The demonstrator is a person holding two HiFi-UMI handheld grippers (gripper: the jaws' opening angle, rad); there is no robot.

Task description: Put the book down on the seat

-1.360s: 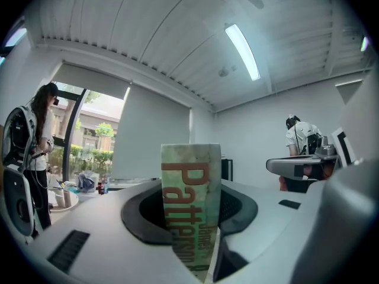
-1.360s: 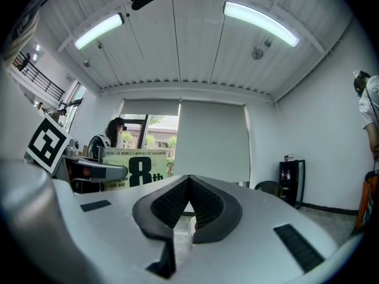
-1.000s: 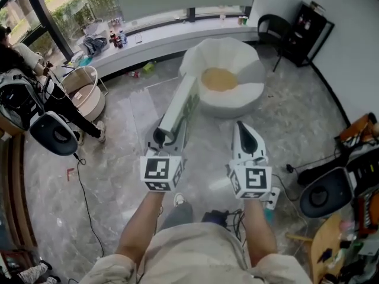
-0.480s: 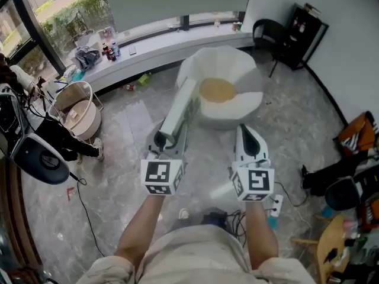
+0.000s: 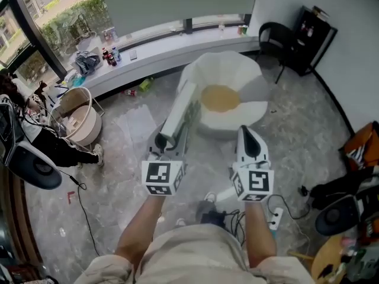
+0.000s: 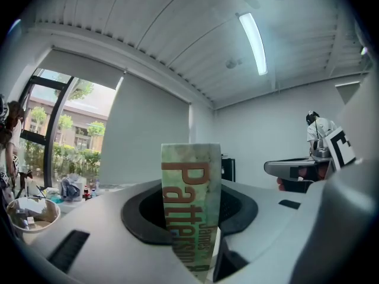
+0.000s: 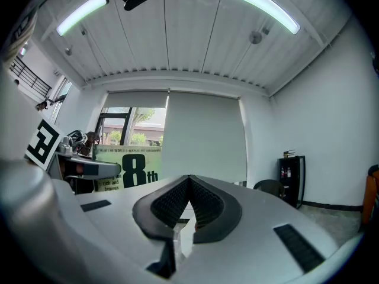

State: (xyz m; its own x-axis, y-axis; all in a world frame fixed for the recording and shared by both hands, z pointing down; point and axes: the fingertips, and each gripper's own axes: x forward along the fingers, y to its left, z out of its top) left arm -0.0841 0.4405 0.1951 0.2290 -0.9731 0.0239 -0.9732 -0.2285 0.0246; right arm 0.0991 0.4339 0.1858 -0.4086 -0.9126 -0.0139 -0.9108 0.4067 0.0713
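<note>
While the left gripper (image 5: pixel 165 139) clamps the green paperback book (image 5: pixel 178 113), the right gripper (image 5: pixel 247 137) sits closed, empty; white petal-shaped seat (image 5: pixel 251 78) at 12 o'clock.

Left hand-held gripper (image 5: pixel 166 139) clamped, right hand-held gripper (image 5: pixel 246 131) closed, both forward.

Both tools wear smooth pale-grey shells, and the left gripper (image 5: pixel 167 136) and right gripper (image 5: pixel 246 132) taper towards their jaws. Behind each pair of jaws sits a white cube with black square markers on its faces (left cube (image 5: pixel 161 177), right cube (image 5: pixel 253 183)). At the jaws are black ribbed pads (image 7: pixel 205 206) in a dark collar, flanked by dark rectangular slots (image 7: pixel 298 245). The person wears a beige, short-sleeved top (image 5: pixel 195 250).
</note>
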